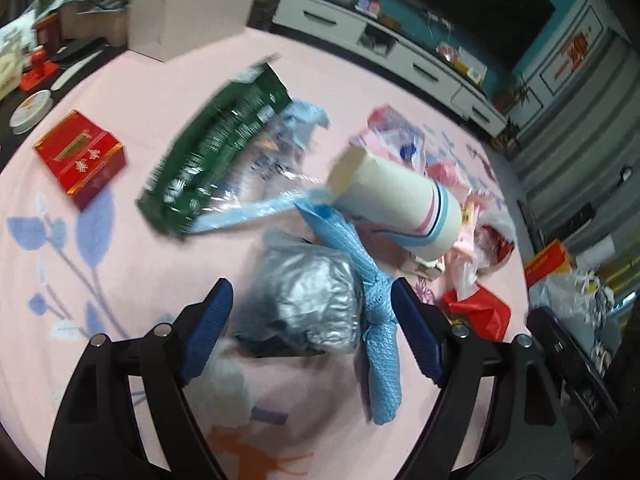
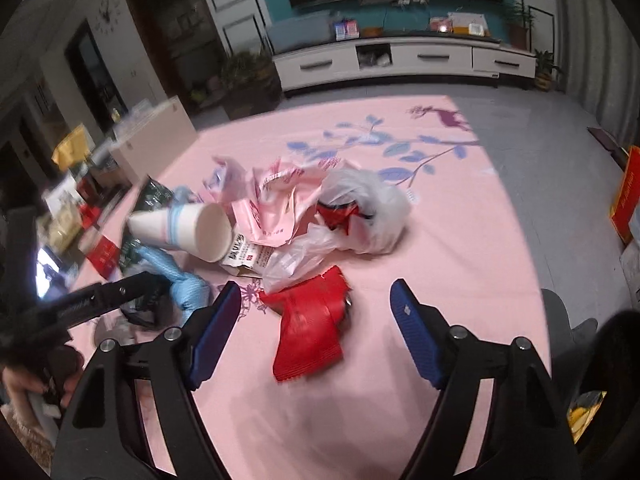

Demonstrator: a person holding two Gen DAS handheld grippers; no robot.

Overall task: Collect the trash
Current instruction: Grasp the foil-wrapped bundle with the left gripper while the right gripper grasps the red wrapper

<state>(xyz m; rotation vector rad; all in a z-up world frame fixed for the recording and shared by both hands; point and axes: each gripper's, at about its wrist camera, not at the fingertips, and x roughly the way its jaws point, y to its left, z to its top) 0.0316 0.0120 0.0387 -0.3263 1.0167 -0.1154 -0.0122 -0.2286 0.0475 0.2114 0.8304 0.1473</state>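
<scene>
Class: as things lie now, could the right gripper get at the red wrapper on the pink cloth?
Probably yes. The right gripper stands open, and the red wrapper lies flat between its fingers with nothing covering it.

On the pink cloth (image 1: 120, 240) lay one paper cup (image 1: 400, 204), one green packet (image 1: 216, 148), one red box (image 1: 80, 158), one silver bag (image 1: 304, 304), one blue rag (image 1: 380, 344), one red wrapper (image 2: 308, 332), and one white plastic bag (image 2: 372, 208). Pink wrappers (image 2: 272, 208): count unclear. Two grippers, left (image 1: 310, 334) and right (image 2: 316, 334).
</scene>
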